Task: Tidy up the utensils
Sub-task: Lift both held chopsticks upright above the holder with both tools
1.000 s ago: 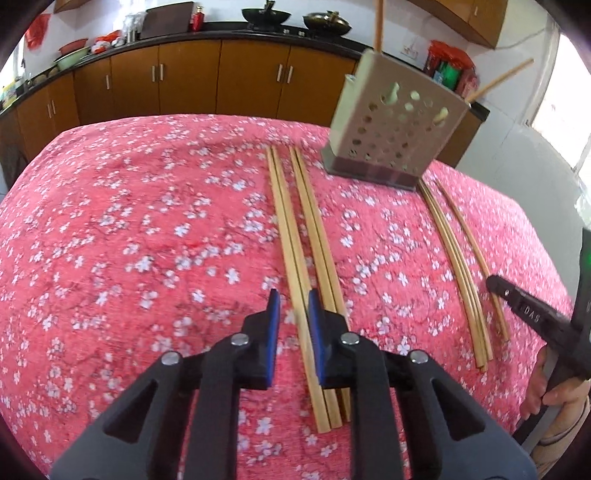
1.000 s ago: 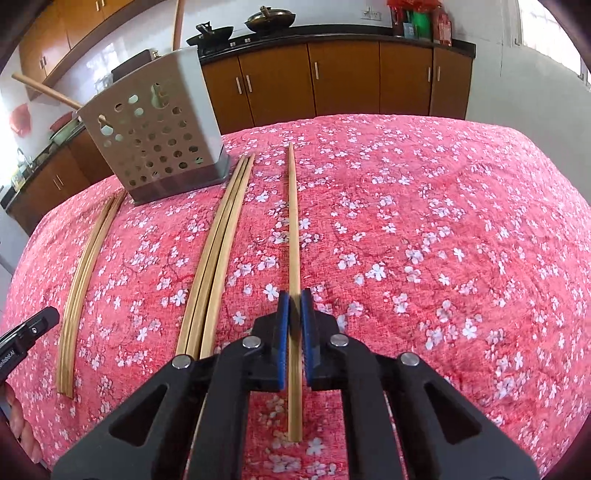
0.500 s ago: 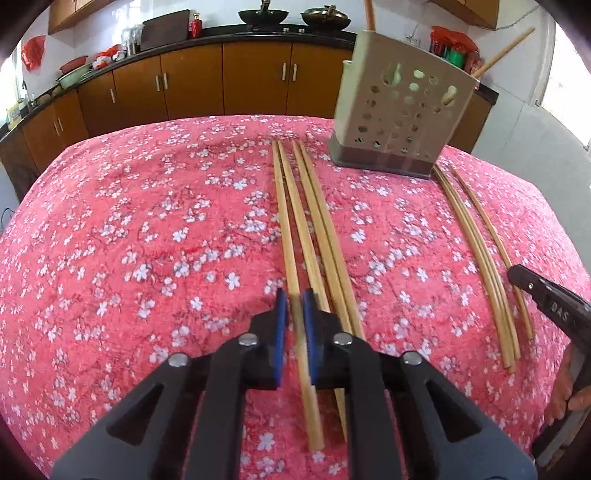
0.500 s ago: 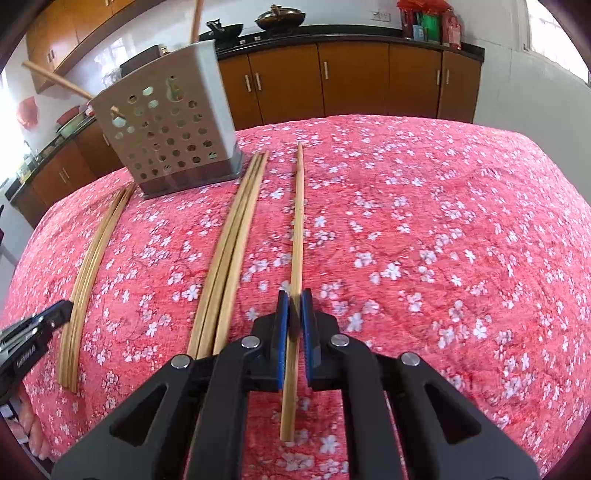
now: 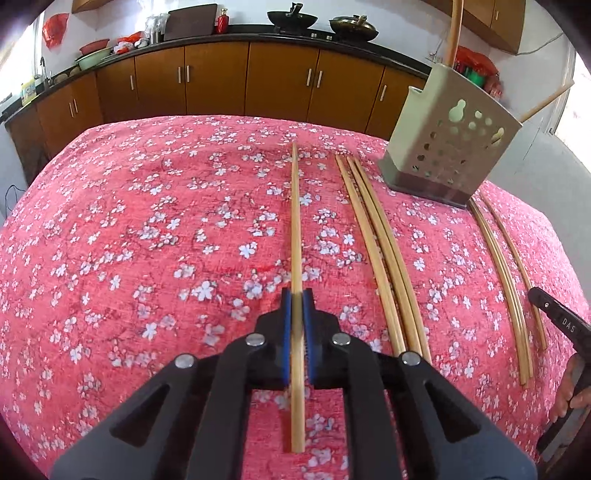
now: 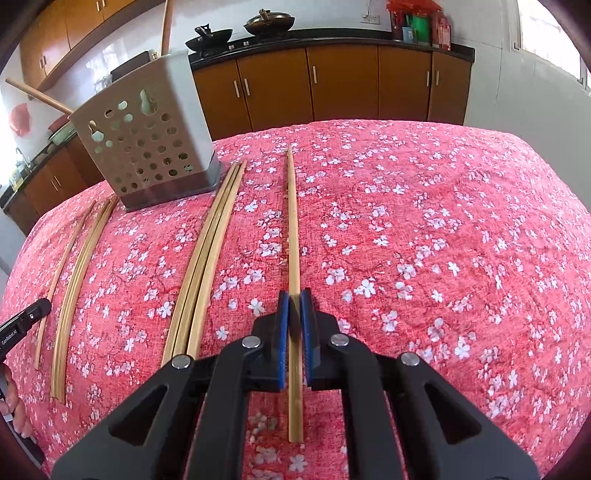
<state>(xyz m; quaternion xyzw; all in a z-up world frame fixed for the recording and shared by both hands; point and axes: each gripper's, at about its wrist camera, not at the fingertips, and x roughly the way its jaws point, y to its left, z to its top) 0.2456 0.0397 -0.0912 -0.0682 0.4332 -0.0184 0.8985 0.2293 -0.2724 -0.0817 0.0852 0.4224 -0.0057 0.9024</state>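
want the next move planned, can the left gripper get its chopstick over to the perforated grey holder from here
Probably yes. The left gripper, jaws shut on one bamboo chopstick, has open red floral cloth ahead; only three loose chopsticks lie flat between it and the perforated grey holder.

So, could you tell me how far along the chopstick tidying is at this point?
Done: two chopsticks already stand in the holder. In hand: the left gripper and right gripper are each shut on one chopstick, neither near the holder yet. Left: three loose chopsticks between the two held ones, and three more on the cloth beyond the holder.
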